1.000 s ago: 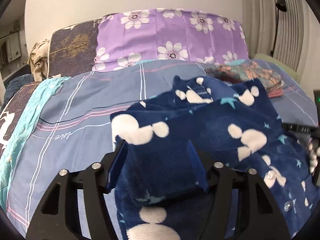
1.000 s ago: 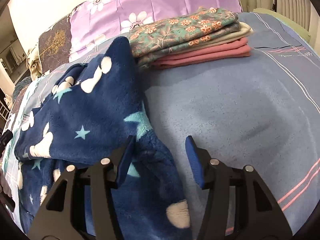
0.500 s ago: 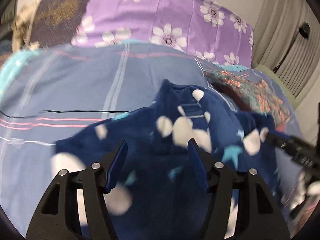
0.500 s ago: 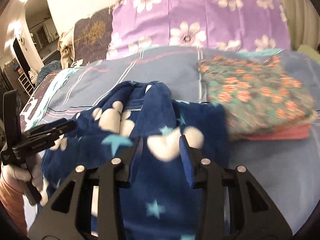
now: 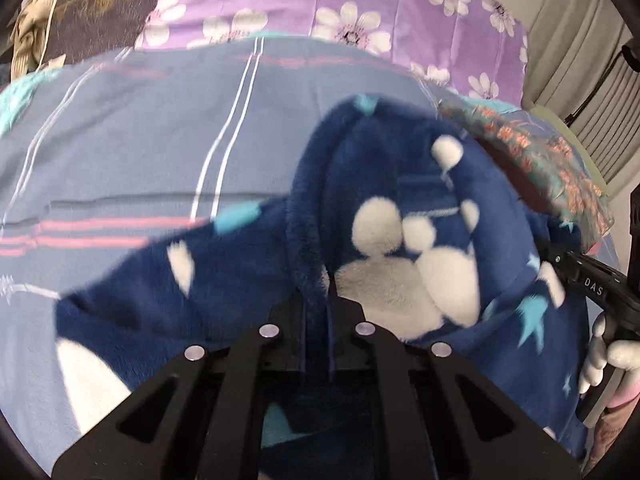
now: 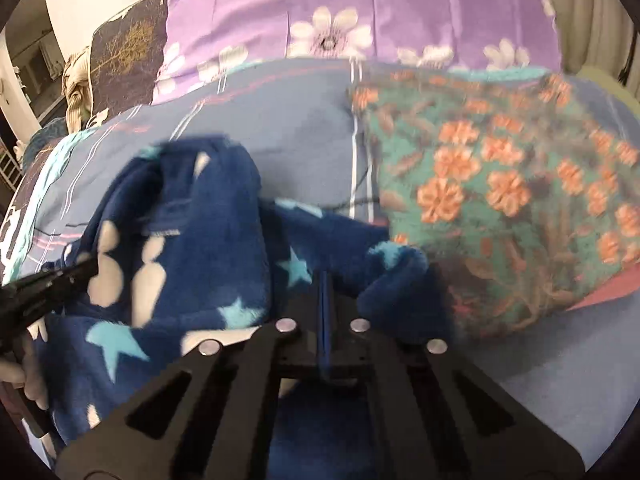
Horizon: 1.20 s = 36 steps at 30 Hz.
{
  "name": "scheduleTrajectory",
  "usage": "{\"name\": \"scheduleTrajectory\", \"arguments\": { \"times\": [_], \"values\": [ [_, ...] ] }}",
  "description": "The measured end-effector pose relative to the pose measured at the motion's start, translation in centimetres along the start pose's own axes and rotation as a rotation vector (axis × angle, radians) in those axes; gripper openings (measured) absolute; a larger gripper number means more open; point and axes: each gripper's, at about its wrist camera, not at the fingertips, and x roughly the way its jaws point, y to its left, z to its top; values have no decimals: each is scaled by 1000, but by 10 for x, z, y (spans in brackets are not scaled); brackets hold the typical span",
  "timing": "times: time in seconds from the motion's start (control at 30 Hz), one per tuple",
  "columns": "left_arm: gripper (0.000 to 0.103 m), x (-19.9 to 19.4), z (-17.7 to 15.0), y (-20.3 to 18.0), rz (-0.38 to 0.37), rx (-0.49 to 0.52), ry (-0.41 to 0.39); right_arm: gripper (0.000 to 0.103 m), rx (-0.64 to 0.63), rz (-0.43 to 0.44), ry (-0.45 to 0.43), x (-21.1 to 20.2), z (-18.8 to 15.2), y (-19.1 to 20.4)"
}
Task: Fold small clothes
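Both tools have just been closing since the earlier frames, where their jaws stand apart over the fleece; now each one is clamped on cloth. In the left wrist view, the left tool (image 5: 316,304) pinches a raised fold of the dark blue fleece garment (image 5: 400,208), and a ridge of the fabric stands up from between its fingers. In the right wrist view, the right tool (image 6: 325,300) has its fingers pressed together, with the edge of the same garment bunched around the tips; I judge that it grips this edge, though the blur hides the exact contact.

Outward from the tools, the garment lies crumpled on the bed (image 5: 140,152), spread across the blue striped sheet, with one part heaped near the middle. Just beside it on the right sits a stack of folded clothes (image 6: 500,200), with a floral piece on top and a pink one under it. Purple flowered pillows (image 6: 360,12) lean at the head of the bed.

As I judge it, several pieces are already folded and stacked, while this fleece piece is only at the start: it is not yet flat, and all its folds are left to make.
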Motion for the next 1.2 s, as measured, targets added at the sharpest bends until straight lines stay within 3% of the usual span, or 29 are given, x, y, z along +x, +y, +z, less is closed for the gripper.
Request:
{"name": "scheduleTrajectory", "arguments": {
  "times": [0.17,0.27,0.33,0.4,0.43,0.53,0.6,0.63,0.7,0.73,0.77,0.8,0.87,0.9,0.93,1.0,1.1,1.2],
  "values": [
    [20,-16,3,-21,126,99,-23,0,-73,-31,-120,-35,-6,11],
    [23,-43,5,-32,80,128,-113,1,-117,-71,-174,-52,-14,4],
    [27,-45,3,-38,83,160,-130,0,-100,-107,-137,-42,-17,-10],
    [32,-11,-4,-39,195,208,-28,0,-73,-89,-37,-15,-19,-23],
    [33,4,-12,-39,234,234,-7,0,-62,-81,-31,-9,-22,-27],
    [32,-33,-17,-44,194,240,-103,0,-54,-68,-97,-38,-31,-23],
    [35,-69,-24,-45,157,261,-169,7,-60,-51,-149,-65,-45,-20],
    [41,-90,-31,-45,147,271,-208,13,-64,-14,-169,-82,-59,-19],
    [43,-137,-55,-40,91,283,-272,18,-76,48,-179,-106,-86,-19],
    [46,-152,-68,-36,64,289,-285,25,-92,60,-170,-115,-104,-19],
    [49,-166,-87,-31,42,299,-290,32,-106,35,-138,-115,-120,-19],
    [56,-171,-102,-26,38,309,-286,32,-121,-4,-83,-108,-134,-24],
    [58,-171,-140,-16,87,340,-234,35,-87,-26,-54,-105,-162,-42],
    [58,-164,-162,-8,159,350,-180,35,-32,-19,-32,-107,-166,-52],
    [58,-158,-179,1,223,347,-133,35,75,44,-41,-119,-172,-68],
    [58,-163,-211,21,257,302,-96,35,170,74,-54,-139,-184,-84],
    [59,-202,-248,51,178,151,-136,35,163,45,-68,-167,-210,-93],
    [60,-222,-271,68,77,75,-123,35,196,87,-44,-185,-241,-104]
  ]
}}
